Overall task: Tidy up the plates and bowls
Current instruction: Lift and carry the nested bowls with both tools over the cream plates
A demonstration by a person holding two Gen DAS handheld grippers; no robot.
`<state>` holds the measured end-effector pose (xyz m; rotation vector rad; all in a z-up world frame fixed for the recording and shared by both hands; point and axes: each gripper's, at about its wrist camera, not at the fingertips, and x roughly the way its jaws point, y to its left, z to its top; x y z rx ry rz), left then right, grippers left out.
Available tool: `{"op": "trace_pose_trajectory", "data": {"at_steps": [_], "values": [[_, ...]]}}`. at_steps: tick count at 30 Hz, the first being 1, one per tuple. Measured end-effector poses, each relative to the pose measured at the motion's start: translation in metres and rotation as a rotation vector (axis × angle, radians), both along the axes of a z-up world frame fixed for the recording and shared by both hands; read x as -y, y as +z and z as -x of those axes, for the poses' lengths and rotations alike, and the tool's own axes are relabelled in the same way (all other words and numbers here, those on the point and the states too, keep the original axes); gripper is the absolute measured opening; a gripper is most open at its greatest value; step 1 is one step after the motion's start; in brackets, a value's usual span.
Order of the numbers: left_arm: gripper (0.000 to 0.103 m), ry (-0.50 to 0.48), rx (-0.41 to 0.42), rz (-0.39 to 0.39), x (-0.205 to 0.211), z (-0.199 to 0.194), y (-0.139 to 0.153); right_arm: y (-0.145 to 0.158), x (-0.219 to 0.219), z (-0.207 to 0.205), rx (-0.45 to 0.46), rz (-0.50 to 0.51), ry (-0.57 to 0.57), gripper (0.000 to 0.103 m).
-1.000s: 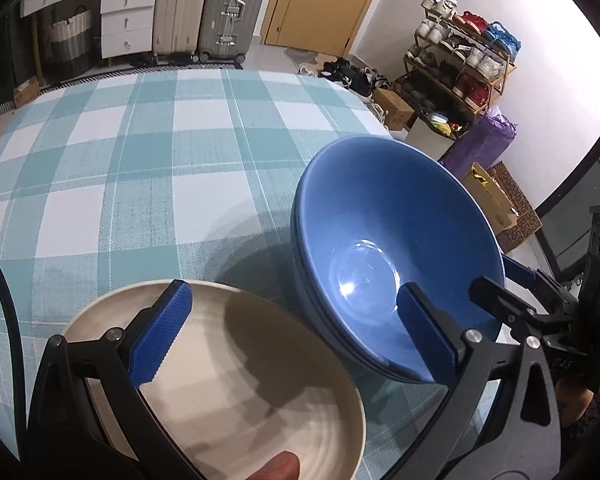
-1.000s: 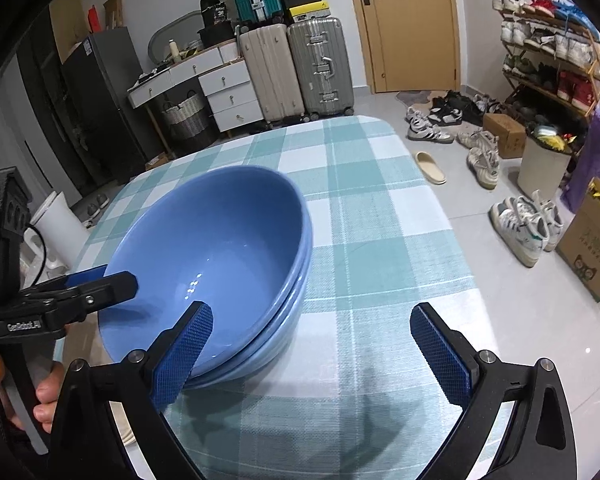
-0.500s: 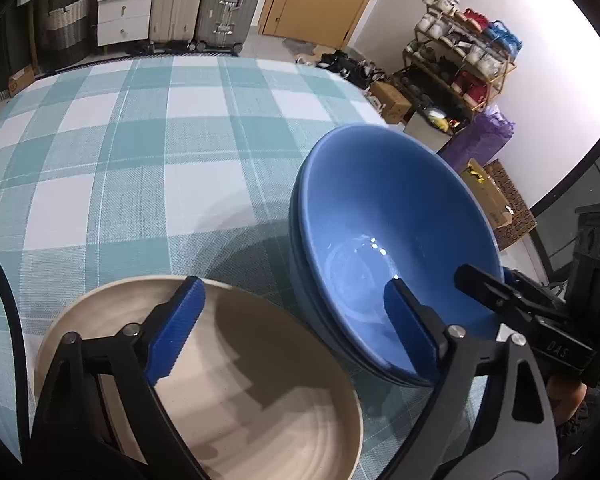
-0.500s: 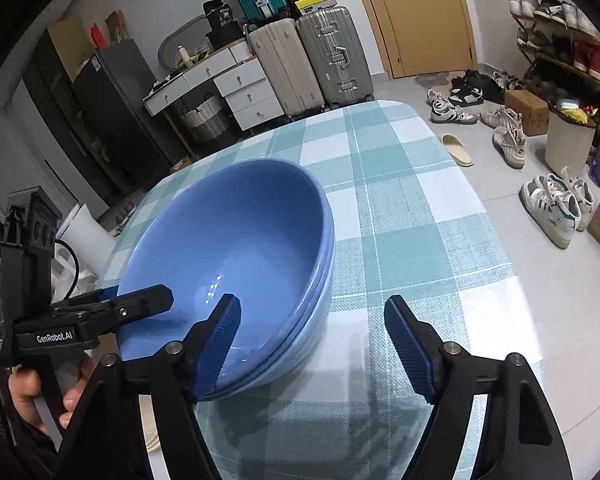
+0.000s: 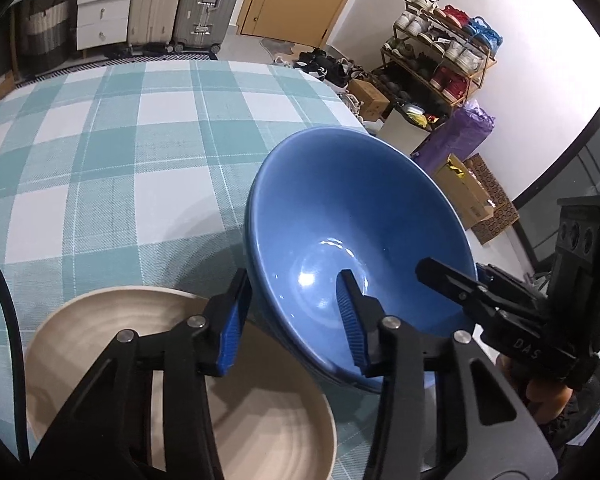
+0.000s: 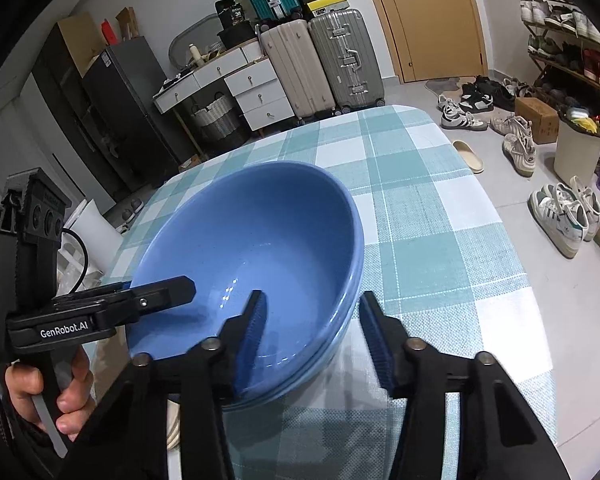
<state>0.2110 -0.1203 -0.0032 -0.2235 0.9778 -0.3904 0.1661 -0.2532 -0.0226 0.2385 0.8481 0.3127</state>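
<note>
Closing astride blue bowls (image 5: 340, 208), both grippers' (image 5: 292, 292) (image 6: 311, 300) fingers (image 5: 228, 332) grip nothing; plate's (image 5: 100, 332) inside left-view only.

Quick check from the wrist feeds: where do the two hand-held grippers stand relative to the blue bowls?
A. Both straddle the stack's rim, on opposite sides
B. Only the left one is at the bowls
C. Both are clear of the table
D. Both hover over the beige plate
A: the left hand-held gripper and the right hand-held gripper each have one finger inside and one outside the stacked glossy blue ceramic bowls, their jaws having just been closing.
</note>
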Motion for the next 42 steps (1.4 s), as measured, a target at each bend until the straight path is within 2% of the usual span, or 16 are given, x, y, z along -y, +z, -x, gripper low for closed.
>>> {"op": "trace_pose_trajectory", "data": {"at_steps": [10, 24, 42], "values": [[0.038, -0.001, 0.024, -0.031, 0.003, 0.005, 0.005, 0.004, -0.002, 0.001, 0.009, 0.031, -0.009, 0.042], [0.038, -0.009, 0.041, -0.036, 0.003, 0.014, 0.010, 0.011, -0.004, 0.012, 0.019, 0.060, -0.018, 0.042], [0.038, -0.001, 0.105, -0.039, -0.001, 0.045, 0.043, 0.034, -0.006, 0.032, 0.065, 0.067, -0.008, 0.042]]}}
